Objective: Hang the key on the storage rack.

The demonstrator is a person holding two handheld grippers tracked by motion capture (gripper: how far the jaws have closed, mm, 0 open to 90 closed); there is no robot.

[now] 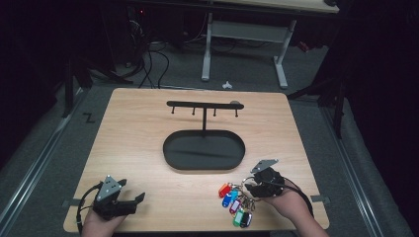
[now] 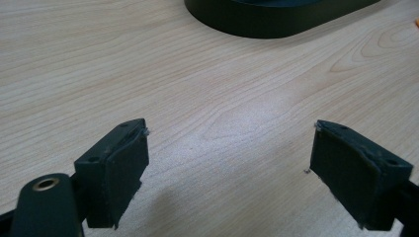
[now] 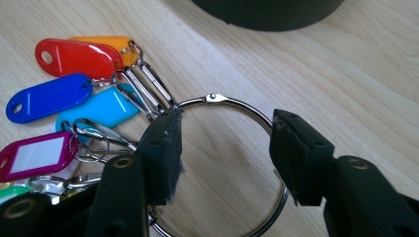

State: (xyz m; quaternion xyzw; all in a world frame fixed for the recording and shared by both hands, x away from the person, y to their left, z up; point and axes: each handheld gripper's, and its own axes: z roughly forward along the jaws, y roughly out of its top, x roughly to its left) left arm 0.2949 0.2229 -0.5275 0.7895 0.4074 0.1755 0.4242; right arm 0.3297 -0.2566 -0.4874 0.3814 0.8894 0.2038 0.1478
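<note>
Right gripper (image 1: 253, 186) sits at the near right of the table (image 1: 128, 128), over a big metal ring (image 3: 232, 148) strung with coloured key tags (image 1: 235, 202). In the right gripper view its jaws stand apart, one on each side of the ring's upper arc; the left jaw sits over the wire where the tag clips bunch up, the right jaw at the ring's right side. Not clamped yet, gap still visible between pads and wire. My read: lining up to pinch the ring itself, since the wire gives a firmer hold than the loose tags would.

Tags fan out to the left of the ring: red tag (image 3: 76, 57), orange behind it, blue tag (image 3: 47, 98), light blue, magenta tag (image 3: 37, 154), green at the near edge. They lie flat on the wood, near edge of the table, just right of centre.

Left gripper (image 1: 129, 200) rests at the near left, well apart from the tags. Jaws wide open, nothing between them, bare wood below. Looks parked, waiting.

Black hook stand (image 1: 204, 104) rises from an oval tray (image 1: 204, 150) mid-table, farther back. Hooks hang empty along its bar. Likely target: ring goes on a hook, so it needs a grip that leaves part of the loop free.
</note>
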